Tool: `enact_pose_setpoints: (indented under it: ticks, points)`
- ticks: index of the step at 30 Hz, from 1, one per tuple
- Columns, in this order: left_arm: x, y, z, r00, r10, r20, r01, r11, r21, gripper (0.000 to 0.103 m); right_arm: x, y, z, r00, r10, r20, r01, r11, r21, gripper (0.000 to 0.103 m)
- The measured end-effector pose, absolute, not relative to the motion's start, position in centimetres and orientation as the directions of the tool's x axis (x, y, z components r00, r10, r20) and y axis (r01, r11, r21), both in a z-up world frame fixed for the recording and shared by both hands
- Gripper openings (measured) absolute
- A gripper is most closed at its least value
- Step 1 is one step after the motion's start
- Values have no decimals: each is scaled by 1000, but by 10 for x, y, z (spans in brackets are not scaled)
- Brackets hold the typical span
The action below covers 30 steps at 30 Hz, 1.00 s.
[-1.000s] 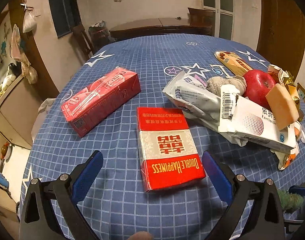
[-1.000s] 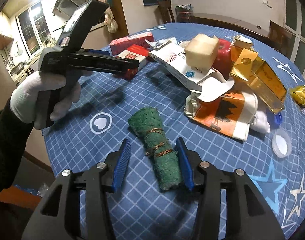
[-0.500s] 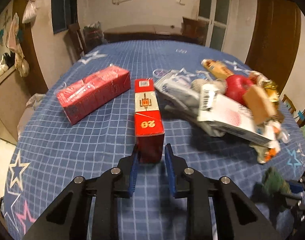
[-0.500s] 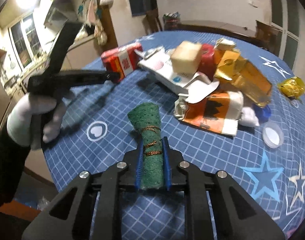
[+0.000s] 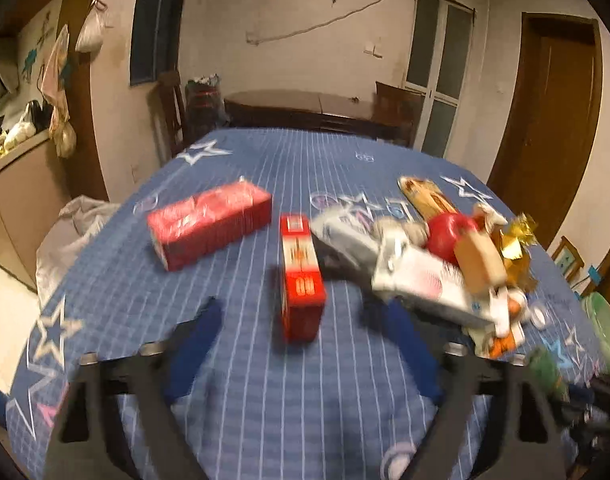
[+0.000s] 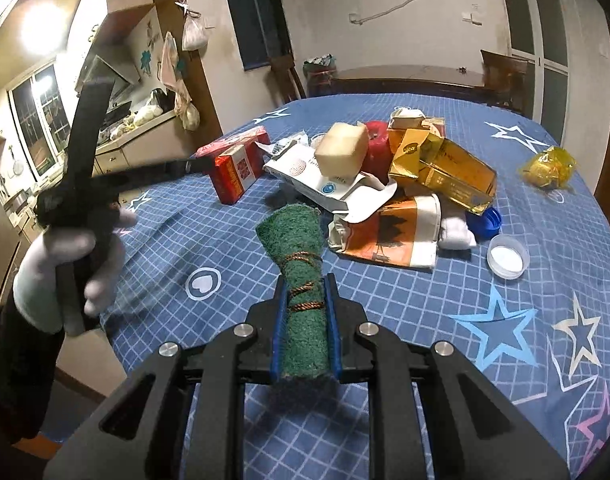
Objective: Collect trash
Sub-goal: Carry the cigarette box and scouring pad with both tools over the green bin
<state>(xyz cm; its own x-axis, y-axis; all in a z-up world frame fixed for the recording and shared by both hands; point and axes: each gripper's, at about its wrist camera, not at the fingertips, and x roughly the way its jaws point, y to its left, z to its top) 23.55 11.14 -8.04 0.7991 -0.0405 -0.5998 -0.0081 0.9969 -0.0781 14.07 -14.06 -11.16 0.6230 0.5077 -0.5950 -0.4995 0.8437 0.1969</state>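
Observation:
My right gripper point(image 6: 305, 296) is shut on a rolled green scouring pad point(image 6: 301, 256) tied with brown string, held above the blue checked tablecloth point(image 6: 505, 360). My left gripper point(image 5: 305, 332) is open, its blue fingers wide apart on either side of a red cigarette box point(image 5: 301, 276) that stands on its edge just ahead of them. The left gripper point(image 6: 177, 166) also shows in the right wrist view, held by a white-gloved hand, beside that red box point(image 6: 237, 172).
A larger red carton point(image 5: 209, 224) lies to the left. A trash pile holds a white box point(image 6: 325, 180), tan block point(image 6: 341, 148), red apple point(image 5: 449, 236), gold boxes point(image 6: 441, 164) and orange wrapper point(image 6: 389, 232). White lid point(image 6: 507, 258), blue cap point(image 6: 485, 222) and yellow wrapper point(image 6: 549, 166) lie right.
My left gripper has opened and drawn back, leaving the red cigarette box standing on its edge. My right gripper has lifted the green pad a little higher.

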Motion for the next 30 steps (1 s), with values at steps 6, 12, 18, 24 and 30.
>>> enact_pose_setpoints:
  ticks: [6, 12, 18, 24, 30]
  points:
    - [284, 113, -92, 757, -8, -654, -38, 998, -57, 78, 156, -137, -107, 641, 490, -590, -472, 859, 201, 16]
    - [307, 119, -118, 695, 14, -719, -72, 996, -50, 25, 167, -128, -103, 679, 452, -578, -439, 881, 174, 16]
    - [285, 119, -109, 750, 36, -661, -83, 996, -41, 23, 172, -128, -101, 724, 411, -554, -394, 906, 158, 16]
    - [223, 88, -81, 828, -4, -561, -23, 999, -40, 23, 168, -137, -89, 792, 363, -490, -341, 930, 138, 16]
    - [173, 41, -56, 882, -70, -466, 67, 997, -24, 23, 151, -150, -71, 854, 308, -419, -293, 951, 100, 16]
